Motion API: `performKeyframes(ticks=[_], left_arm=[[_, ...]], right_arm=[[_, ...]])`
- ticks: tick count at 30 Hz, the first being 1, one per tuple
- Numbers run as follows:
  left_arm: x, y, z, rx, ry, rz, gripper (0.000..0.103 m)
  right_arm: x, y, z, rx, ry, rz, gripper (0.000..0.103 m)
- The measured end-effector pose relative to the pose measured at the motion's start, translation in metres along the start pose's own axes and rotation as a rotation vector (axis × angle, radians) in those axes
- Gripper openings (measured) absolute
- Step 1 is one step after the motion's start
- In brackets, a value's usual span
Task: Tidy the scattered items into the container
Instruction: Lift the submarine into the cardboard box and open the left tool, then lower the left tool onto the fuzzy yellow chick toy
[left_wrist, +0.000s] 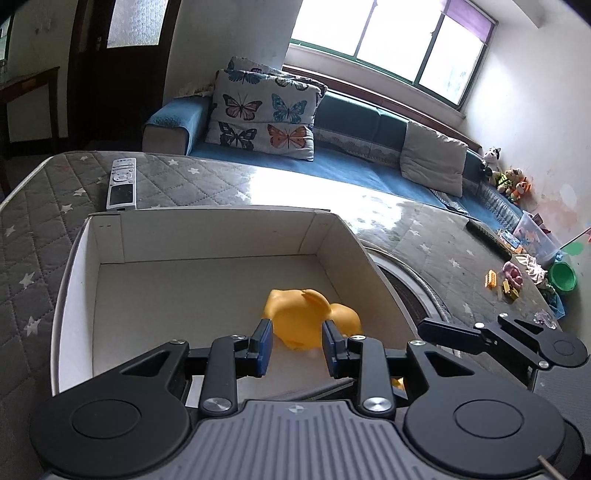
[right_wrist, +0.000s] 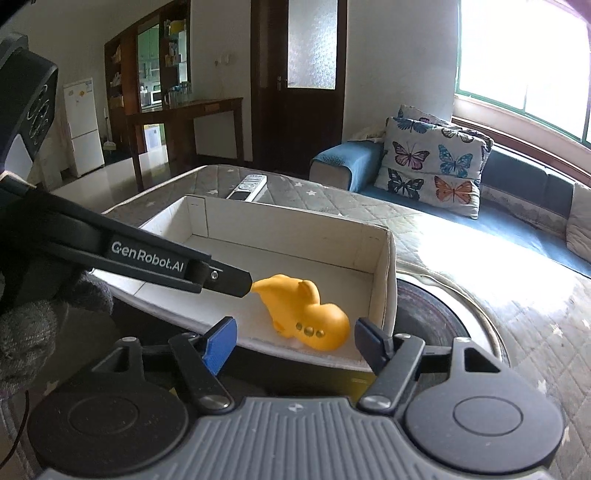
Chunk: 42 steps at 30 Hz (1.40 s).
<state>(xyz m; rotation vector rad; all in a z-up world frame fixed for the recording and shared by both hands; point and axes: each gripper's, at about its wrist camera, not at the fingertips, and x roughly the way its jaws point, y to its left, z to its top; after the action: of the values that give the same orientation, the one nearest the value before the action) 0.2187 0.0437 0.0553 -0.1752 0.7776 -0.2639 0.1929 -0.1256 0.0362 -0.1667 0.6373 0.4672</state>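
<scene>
A yellow rubber toy (left_wrist: 308, 317) lies on its side on the floor of a white cardboard box (left_wrist: 207, 232), near the box's near right corner. My left gripper (left_wrist: 297, 347) hovers over the box's near edge, its blue pads (left_wrist: 264, 345) apart on either side of the toy and not visibly pressing it. In the right wrist view the same toy (right_wrist: 306, 315) lies in the box (right_wrist: 295, 236). My right gripper (right_wrist: 295, 341) is open and empty just outside the box's near wall. The left gripper's arm (right_wrist: 147, 254) crosses in from the left.
The box stands on a grey quilted table cover (left_wrist: 44, 206) with stars. A remote control (left_wrist: 122, 182) lies behind the box. A round dark mat (right_wrist: 432, 314) lies right of the box. Small toys (left_wrist: 506, 282) are scattered at the far right. A blue sofa (left_wrist: 332, 162) with cushions stands behind.
</scene>
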Motion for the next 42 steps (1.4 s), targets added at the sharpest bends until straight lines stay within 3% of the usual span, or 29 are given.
performKeyframes(ticks=[25,42], left_arm=[[-0.040,-0.023,-0.065,-0.022,0.017,0.009,0.032],[-0.021,-0.069,-0.073,0.027,0.077,-0.104,0.033]], right_arm=[[-0.072,0.030,-0.073,0.026,-0.038,-0.024,0.082],[-0.069,0.003,-0.099,0.123,-0.001,-0.090,0.086]])
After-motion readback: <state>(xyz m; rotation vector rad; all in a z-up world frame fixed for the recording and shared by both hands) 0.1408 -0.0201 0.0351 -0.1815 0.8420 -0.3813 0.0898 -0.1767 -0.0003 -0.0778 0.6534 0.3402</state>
